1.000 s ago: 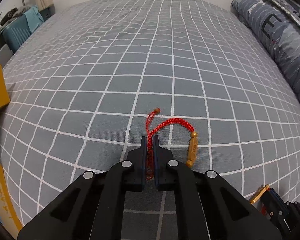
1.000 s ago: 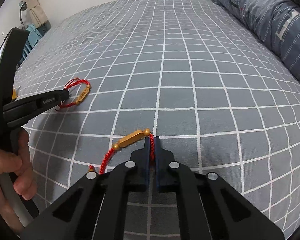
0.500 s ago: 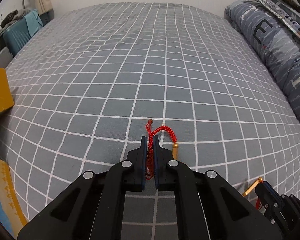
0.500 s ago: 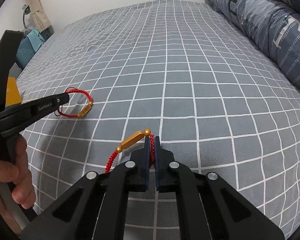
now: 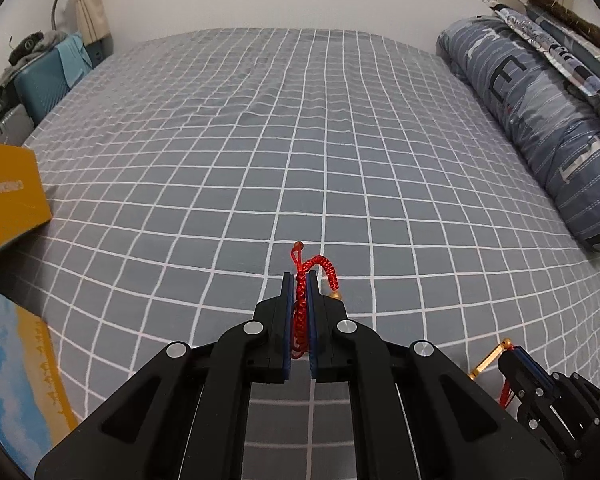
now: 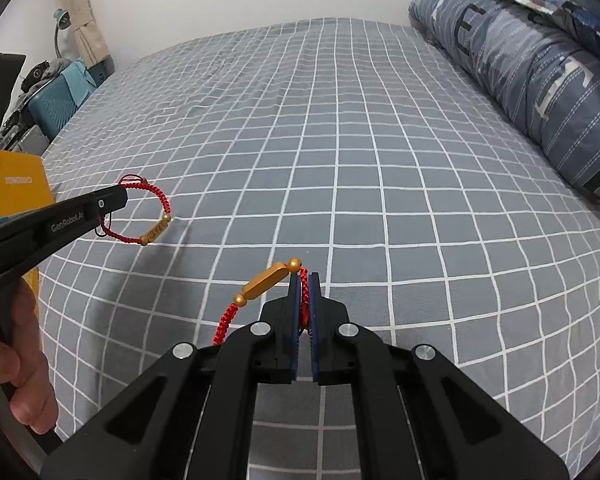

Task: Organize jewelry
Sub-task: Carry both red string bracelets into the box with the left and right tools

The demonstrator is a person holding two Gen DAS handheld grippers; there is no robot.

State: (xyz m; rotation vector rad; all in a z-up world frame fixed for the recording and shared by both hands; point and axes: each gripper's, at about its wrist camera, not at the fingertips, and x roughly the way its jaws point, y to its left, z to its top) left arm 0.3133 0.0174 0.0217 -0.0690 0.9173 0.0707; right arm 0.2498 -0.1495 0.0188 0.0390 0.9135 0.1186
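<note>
Two red braided cord bracelets with gold bar charms hang above the grey checked bedsheet (image 5: 300, 140). My left gripper (image 5: 300, 277) is shut on the first bracelet (image 5: 327, 267), whose loop arches over the fingertips. The right wrist view shows that same bracelet (image 6: 156, 232) dangling from the left gripper (image 6: 118, 199), its gold bar lowest. My right gripper (image 6: 304, 277) is shut on the second bracelet (image 6: 265, 285), the gold bar sticking out to the left. In the left wrist view the right gripper (image 5: 514, 354) and its bracelet (image 5: 486, 365) sit at the lower right.
A yellow box (image 5: 8, 196) lies at the bed's left edge, with a blue and yellow flat item (image 5: 20, 360) nearer. A rolled blue duvet (image 5: 540, 120) runs along the right side. A teal suitcase (image 5: 44, 80) stands beyond the bed. A hand (image 6: 16, 368) holds the left gripper's handle.
Both grippers have risen, each with its bracelet. The bracelets have lifted off the sheet and now hang free, and the bed looks farther away.
</note>
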